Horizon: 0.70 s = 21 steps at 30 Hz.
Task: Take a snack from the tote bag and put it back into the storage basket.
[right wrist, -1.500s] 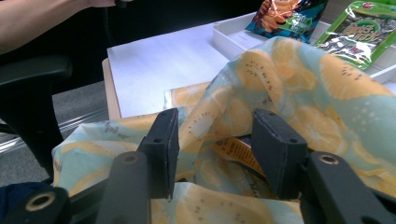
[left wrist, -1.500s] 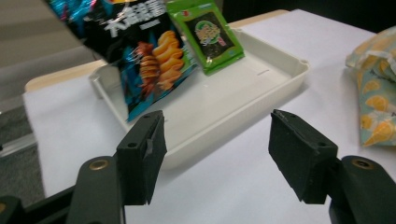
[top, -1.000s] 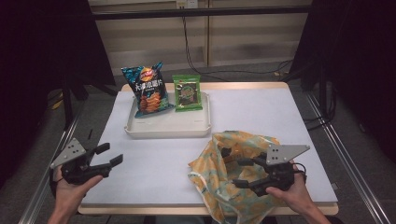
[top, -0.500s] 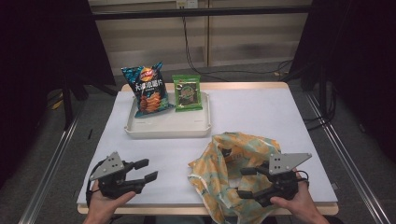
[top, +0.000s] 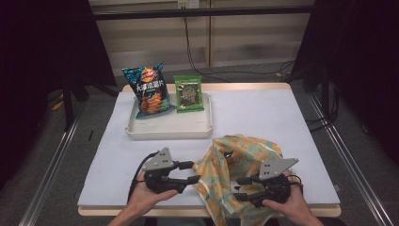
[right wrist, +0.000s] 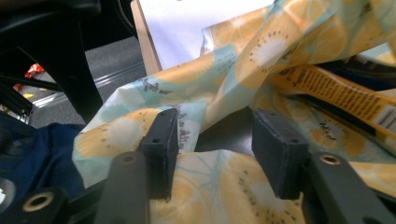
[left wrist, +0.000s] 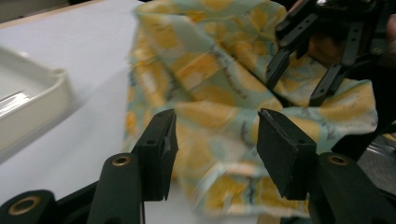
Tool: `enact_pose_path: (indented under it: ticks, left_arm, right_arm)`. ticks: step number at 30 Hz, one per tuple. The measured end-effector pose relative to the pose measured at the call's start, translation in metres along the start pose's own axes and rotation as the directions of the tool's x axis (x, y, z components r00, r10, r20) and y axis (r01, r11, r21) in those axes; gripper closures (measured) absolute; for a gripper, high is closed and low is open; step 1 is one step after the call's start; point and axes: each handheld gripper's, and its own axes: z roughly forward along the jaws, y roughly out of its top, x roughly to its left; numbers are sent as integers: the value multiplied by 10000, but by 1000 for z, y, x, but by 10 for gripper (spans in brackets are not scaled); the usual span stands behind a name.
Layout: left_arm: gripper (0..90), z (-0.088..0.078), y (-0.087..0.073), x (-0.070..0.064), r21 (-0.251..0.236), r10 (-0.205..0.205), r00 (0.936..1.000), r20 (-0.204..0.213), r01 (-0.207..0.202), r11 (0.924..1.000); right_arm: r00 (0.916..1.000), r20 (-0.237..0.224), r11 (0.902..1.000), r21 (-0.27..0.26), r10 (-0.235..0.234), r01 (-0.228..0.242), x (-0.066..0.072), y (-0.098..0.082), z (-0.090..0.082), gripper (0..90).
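A crumpled bag printed with yellow fruit on pale teal (top: 235,160) lies at the table's front right. My left gripper (top: 192,172) is at its left edge. Its jaws have just been closing, and they stand apart with the bag's edge (left wrist: 224,93) just ahead and nothing pinched. My right gripper (top: 239,189) lies over the bag's front part and points left. Its jaws have also just been closing. Bag cloth (right wrist: 233,196) lies low between them, and the pads (right wrist: 163,140) do not press it. A yellow packet (right wrist: 336,98) shows inside the bag's mouth.
A white tray (top: 169,129) stands at the back middle of the white table. It holds a blue chips bag (top: 149,92) and a green packet (top: 189,94). The tray's corner (left wrist: 28,107) is at the left in the left gripper view. The table's front edge runs just under both hands.
My left hand has swept right from the table's left edge to the bag's left edge. The right gripper has sunk a little onto the bag. Both pairs of jaws have narrowed.
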Motion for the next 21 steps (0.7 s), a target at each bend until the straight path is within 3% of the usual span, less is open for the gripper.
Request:
enact_pose_path:
  ticks: [5, 7, 10, 15, 16, 17, 20, 21]
  left_arm:
    - [438, 35, 9, -11, 151, 63, 9949, 1004, -78, 9999]
    - [438, 48, 8, -12, 339, 195, 9949, 987, -229, 9992]
    - [436, 62, 3, -9, 633, -53, 9947, 1030, -12, 9980]
    - [401, 74, -2, -5, 994, -252, 9939, 1069, 146, 9949]
    - [451, 76, -3, -4, 1068, -208, 9933, 1133, 87, 9942]
    - [583, 76, -4, -4, 1221, -162, 9926, 1205, 14, 9925]
    - [844, 75, -7, -3, 1591, -48, 9928, 1197, -144, 9872]
    - [885, 74, -7, -1, 1767, -66, 9923, 1233, -154, 9841]
  right_arm:
    - [10000, 2, 9996, 266, 8, -8, -1, -4, 10, 575]
    - [10000, 61, 9996, 290, -56, 55, -2, -3, 9, 645]
    - [10000, 68, 9996, 291, -55, 53, -2, -4, 11, 743]
    - [9998, -24, 9993, 336, -187, 187, -2, -2, 14, 808]
    - [9999, -39, 9993, 328, -163, 165, -2, -1, 14, 799]
    - [9999, -28, 9993, 354, -149, 149, -2, -1, 13, 785]
    - [9998, 147, 9998, 161, -117, 114, -4, -1, 6, 727]
    - [9995, 317, 10000, 30, -61, 60, -5, -1, 1, 696]
